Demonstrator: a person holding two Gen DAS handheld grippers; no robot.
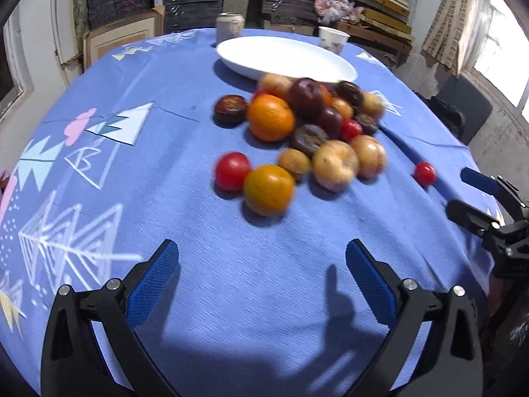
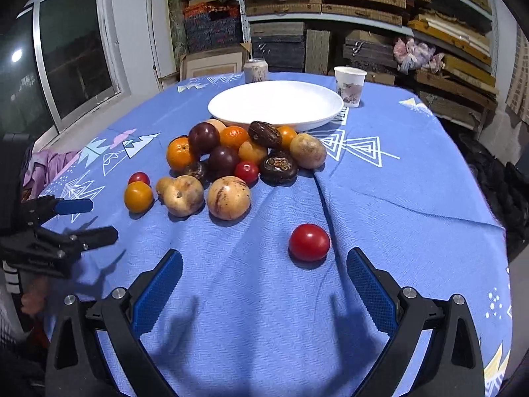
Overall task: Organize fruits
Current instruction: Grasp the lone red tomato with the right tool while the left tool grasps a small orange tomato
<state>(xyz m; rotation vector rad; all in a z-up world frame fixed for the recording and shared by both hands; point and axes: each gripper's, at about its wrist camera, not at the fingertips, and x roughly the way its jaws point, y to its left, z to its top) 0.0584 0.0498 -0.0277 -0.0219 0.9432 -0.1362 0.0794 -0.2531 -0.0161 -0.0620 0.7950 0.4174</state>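
A pile of fruit (image 1: 310, 122) (image 2: 231, 158) lies on the blue tablecloth: oranges, dark plums, tan round fruits, small red tomatoes. An empty white plate (image 1: 284, 56) (image 2: 276, 104) stands just behind the pile. One red tomato (image 2: 309, 242) (image 1: 425, 173) lies apart, just ahead of my right gripper (image 2: 264, 261), which is open and empty. My left gripper (image 1: 261, 251) is open and empty, short of an orange (image 1: 268, 189) and a red tomato (image 1: 232, 170). Each gripper shows at the edge of the other's view.
A drink can (image 1: 229, 28) (image 2: 255, 70) and a white paper cup (image 1: 332, 39) (image 2: 349, 86) stand behind the plate. Shelves of stacked boxes fill the back wall. The round table's edge curves down on both sides.
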